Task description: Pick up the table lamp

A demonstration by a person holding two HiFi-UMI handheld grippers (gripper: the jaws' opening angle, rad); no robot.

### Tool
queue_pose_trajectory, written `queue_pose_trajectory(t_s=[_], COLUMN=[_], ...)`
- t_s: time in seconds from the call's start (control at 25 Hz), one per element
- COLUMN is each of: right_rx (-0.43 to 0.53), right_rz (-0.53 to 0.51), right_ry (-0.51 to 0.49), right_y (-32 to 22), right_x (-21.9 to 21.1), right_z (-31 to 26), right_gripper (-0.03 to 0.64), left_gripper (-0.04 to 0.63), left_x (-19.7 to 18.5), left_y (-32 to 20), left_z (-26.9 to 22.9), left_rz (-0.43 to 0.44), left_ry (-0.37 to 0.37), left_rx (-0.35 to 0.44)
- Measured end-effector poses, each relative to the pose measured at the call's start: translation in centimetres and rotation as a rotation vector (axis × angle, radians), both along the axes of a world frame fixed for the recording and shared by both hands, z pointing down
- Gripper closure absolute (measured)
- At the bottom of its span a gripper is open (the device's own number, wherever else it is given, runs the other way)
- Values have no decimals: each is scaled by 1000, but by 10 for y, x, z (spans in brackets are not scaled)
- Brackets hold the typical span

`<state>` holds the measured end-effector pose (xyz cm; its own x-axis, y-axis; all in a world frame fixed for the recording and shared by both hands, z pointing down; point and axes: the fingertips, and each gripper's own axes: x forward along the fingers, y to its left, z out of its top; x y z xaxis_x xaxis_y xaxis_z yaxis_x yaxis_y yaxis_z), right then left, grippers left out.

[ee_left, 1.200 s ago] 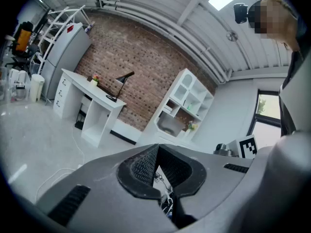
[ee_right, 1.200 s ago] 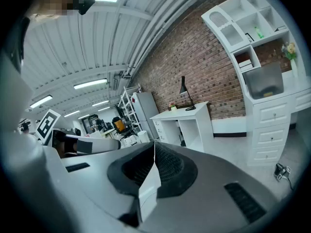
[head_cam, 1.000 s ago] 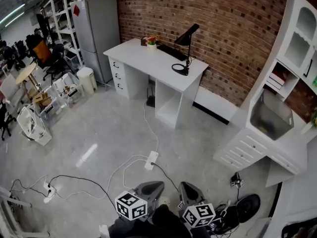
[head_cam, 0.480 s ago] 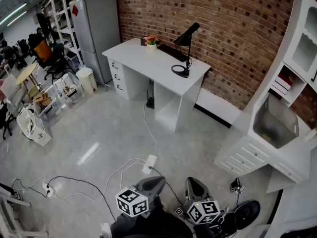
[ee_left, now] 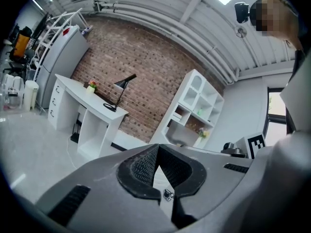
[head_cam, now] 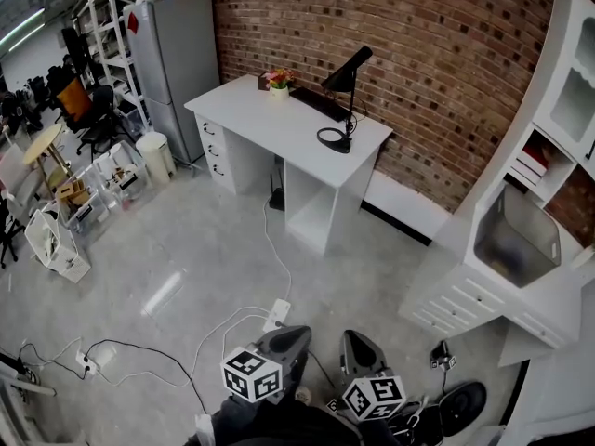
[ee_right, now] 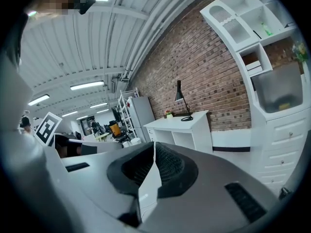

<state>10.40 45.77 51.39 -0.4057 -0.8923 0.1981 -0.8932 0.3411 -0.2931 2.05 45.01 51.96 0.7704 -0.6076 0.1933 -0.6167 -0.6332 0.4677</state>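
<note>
A black table lamp with a round base and slanted shade stands upright on the right end of a white desk against the brick wall. It also shows far off in the left gripper view and the right gripper view. Both grippers are at the bottom of the head view, well short of the desk. My left gripper is shut and holds nothing. The right gripper is likewise shut, empty.
White cables and a power strip lie on the grey floor between me and the desk. A white cabinet unit stands at the right, a grey fridge and shelving at the left. A small flower pot sits on the desk's far end.
Both grippers and the head camera have advanced across the floor toward the desk; the power strip now lies closer to the grippers. Jaws stayed shut.
</note>
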Motion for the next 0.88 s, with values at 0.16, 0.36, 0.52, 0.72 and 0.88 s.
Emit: queue_pose_trajectory(t_s=[0.16,0.36,0.52,0.72,0.88], right_rx=[50,77,103,105,125], right_rz=[18,5,-6,-7,-2], right_ry=[-5,-15,-47,-64,-64], right_y=[-41,-104,-151,-212,-251], right_x=[-7,-26,-45,-63,-71], right_z=[-16,-28,-40,-42,-48], right_gripper=[601,601,601,601,601], left_gripper=[589,589,589,589,589], left_x=[5,6,-1,-17,-29], left_y=[-39,-96,-142,-203,-243], left_z=[-7,-18,-31,-36,-36], left_rz=[28,47,57,50,38], left_ry=[-16,-11,-5,-5,-15], left_rx=[34,55,83,101,92])
